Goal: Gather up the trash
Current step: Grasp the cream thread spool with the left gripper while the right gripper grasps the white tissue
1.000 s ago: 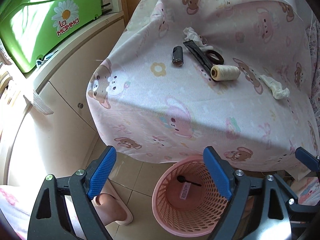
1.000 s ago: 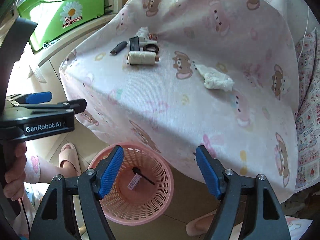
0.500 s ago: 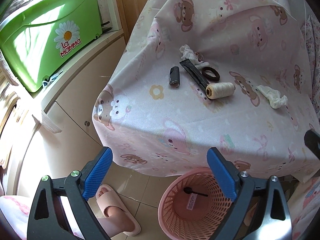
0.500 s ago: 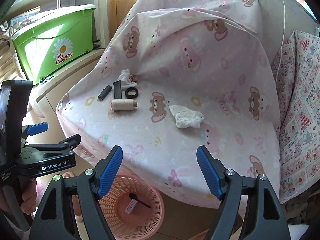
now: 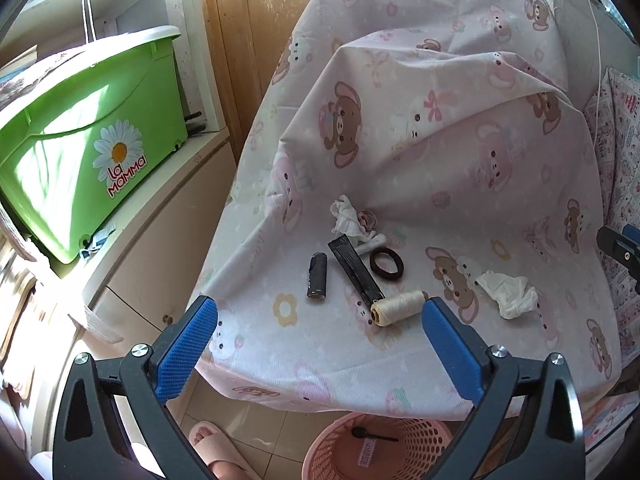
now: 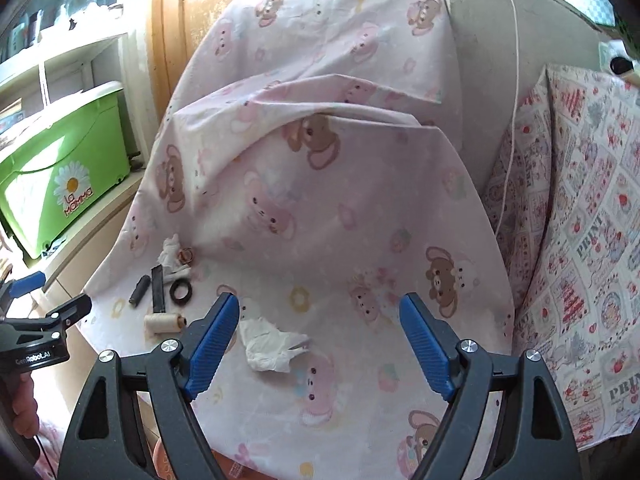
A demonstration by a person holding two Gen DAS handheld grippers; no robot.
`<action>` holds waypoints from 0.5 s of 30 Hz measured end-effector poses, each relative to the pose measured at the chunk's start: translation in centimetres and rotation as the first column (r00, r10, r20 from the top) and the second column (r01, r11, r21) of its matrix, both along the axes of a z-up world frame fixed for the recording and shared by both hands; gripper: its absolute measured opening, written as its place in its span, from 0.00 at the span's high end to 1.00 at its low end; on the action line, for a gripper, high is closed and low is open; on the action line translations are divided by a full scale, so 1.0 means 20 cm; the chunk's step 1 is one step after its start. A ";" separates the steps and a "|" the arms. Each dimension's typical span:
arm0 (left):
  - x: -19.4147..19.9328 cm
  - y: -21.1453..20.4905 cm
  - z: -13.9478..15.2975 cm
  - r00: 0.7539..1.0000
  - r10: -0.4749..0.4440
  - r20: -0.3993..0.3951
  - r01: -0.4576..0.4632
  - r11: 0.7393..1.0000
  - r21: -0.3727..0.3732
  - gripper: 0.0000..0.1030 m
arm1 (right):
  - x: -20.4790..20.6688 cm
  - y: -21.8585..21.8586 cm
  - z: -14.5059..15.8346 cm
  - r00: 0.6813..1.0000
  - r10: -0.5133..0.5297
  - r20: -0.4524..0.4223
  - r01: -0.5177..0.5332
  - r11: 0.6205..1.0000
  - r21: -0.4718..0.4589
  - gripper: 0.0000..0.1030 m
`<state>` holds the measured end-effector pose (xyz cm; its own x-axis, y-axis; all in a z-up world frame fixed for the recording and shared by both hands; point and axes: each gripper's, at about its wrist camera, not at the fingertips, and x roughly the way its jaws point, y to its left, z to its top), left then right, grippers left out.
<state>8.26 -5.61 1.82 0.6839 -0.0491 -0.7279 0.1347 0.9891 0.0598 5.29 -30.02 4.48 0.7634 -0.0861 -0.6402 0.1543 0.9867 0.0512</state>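
Nearest in the left wrist view, the left gripper is being held with its blue pads spread wide; its jaws have just been opening and nothing is being gripped between them. Below it, at the bottom edge, a pink basket is being seen on the tiled floor, with a small black spoon and a scrap of label lying inside, and a slippered foot is being shown just beside it. In the right wrist view, the right gripper is likewise being held apart, its jaws having just been opening, with nothing pressed between the pads. A crumpled white tissue is lying on the pink bear-print cloth, just ahead of the right gripper's left finger and not touched by it. Farther along the cloth, a spool of cream thread, a flat black strip, a dark cylinder and a dark hair ring are being seen close together. Beyond these, a second crumpled tissue is lying where the cloth rises. Far to the left, a green tub is being kept on a white cabinet.
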 end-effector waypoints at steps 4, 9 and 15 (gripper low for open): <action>0.02 -0.02 -0.17 0.997 0.002 -0.075 -0.004 1.000 -0.025 0.02 | 0.05 -0.11 -0.12 0.997 -0.038 -0.071 0.043 0.996 0.074 0.18; 0.07 -0.04 -0.29 0.990 -0.008 -0.138 -0.001 0.998 -0.064 0.02 | 0.09 -0.15 -0.18 0.993 -0.057 -0.103 0.067 0.993 0.101 0.18; 0.13 -0.12 -0.29 0.995 -0.010 -0.097 0.002 0.996 -0.086 0.02 | 0.12 -0.12 -0.22 0.990 -0.069 -0.120 0.076 0.995 0.061 0.18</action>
<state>10.77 -7.94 -4.01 0.6097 -0.1177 -0.7839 0.1415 0.9892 -0.0385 7.62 -32.49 0.14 0.6756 -0.0932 -0.7313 0.2341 0.9678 0.0929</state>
